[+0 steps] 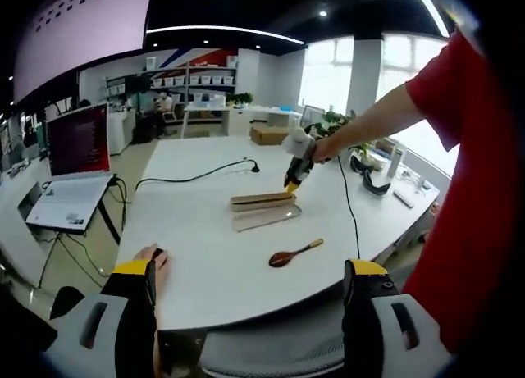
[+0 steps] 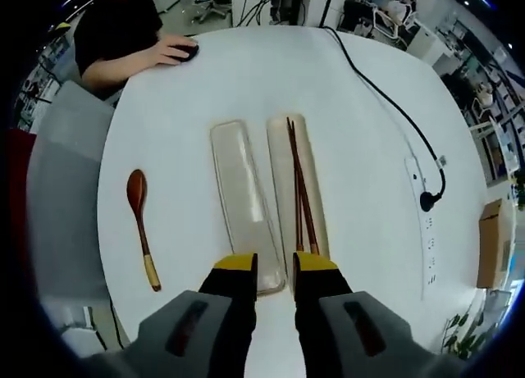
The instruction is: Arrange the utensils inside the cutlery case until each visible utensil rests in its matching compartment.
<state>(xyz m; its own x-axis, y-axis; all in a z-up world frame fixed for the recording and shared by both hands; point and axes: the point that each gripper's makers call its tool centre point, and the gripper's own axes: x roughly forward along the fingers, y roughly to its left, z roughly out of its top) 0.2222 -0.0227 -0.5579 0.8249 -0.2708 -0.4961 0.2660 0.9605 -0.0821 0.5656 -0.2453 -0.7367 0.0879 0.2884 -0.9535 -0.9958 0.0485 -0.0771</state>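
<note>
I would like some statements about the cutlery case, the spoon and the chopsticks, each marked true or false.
1. The chopsticks lie inside the cutlery case. True.
2. The spoon is in the case. False: it lies on the white table, apart from the case.
3. The clear lid lies beside the case. True.
4. The right gripper clamps the spoon. False: its jaws stand slightly apart above the near ends of lid and case, holding nothing.
5. The left gripper holds the chopsticks. False: its jaws are wide apart and empty.

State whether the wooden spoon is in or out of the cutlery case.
Out: the wooden spoon lies on the table, left of the cutlery case.
</note>
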